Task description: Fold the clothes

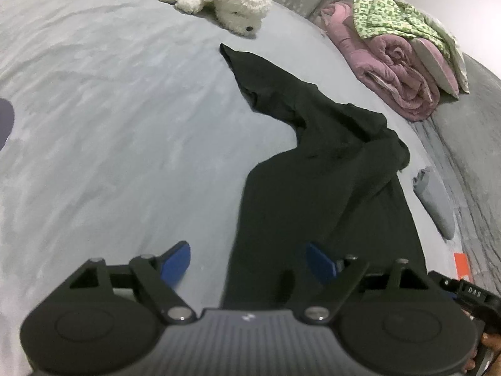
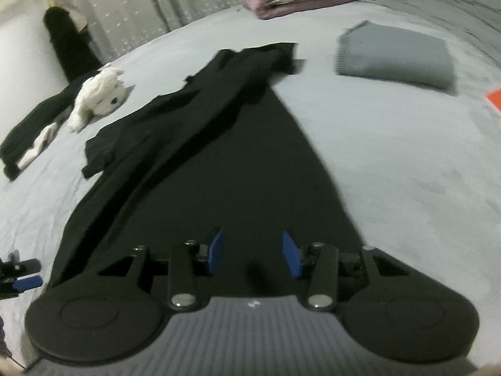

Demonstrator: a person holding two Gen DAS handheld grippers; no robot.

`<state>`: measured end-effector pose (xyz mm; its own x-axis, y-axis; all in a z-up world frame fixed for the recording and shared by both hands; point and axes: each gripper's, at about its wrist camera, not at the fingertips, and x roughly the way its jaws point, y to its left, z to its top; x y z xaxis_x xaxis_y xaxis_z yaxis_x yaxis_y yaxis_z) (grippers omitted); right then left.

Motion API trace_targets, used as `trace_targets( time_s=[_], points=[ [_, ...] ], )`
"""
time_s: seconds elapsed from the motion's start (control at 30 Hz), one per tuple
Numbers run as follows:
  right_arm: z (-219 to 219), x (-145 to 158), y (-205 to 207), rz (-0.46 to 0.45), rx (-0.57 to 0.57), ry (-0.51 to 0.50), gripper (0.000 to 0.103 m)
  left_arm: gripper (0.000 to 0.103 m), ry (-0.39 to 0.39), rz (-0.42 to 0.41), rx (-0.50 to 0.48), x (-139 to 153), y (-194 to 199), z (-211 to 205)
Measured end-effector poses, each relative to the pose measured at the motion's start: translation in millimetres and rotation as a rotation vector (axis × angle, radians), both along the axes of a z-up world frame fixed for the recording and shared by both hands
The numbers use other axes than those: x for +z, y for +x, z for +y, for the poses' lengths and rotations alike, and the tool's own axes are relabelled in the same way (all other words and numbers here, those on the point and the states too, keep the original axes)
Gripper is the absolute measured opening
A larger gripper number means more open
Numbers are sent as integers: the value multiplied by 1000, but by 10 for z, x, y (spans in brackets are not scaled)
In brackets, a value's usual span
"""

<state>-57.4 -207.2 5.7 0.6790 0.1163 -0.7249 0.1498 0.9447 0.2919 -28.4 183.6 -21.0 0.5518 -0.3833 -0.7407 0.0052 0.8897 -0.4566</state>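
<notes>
- Far left of the bed (image 1: 94, 109): white plush toy (image 1: 216, 0), well apart from the work, likely pushed aside for folding room.
- Left tool (image 1: 247, 261): released, blue pads spread wide, nothing gripped; hovering over the near left edge of the black garment (image 1: 313, 181).
- Centre: black garment flat on the bed, near part smoothed and wide, far part bunched, one sleeve angled toward the toy; presumably laid out for a first fold.
- Right tool (image 2: 253, 255): released, jaws partly apart above the cloth, nothing between the pads.
- Right: folded grey garment (image 2: 394, 59), set clear, apparently done.
- Far right: pink quilt (image 1: 400, 78) rolled by the wall.
</notes>
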Motion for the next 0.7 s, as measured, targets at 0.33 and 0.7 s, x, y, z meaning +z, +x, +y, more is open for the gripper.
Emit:
trace_targets(
  time_s=[0.33, 0.7],
  points=[
    [547, 32, 568, -26, 134, -27, 52, 92, 25, 8, 68, -13, 263, 8],
    [1140, 28, 1171, -56, 288, -81, 61, 102, 16, 36, 155, -98, 571, 1]
  ],
)
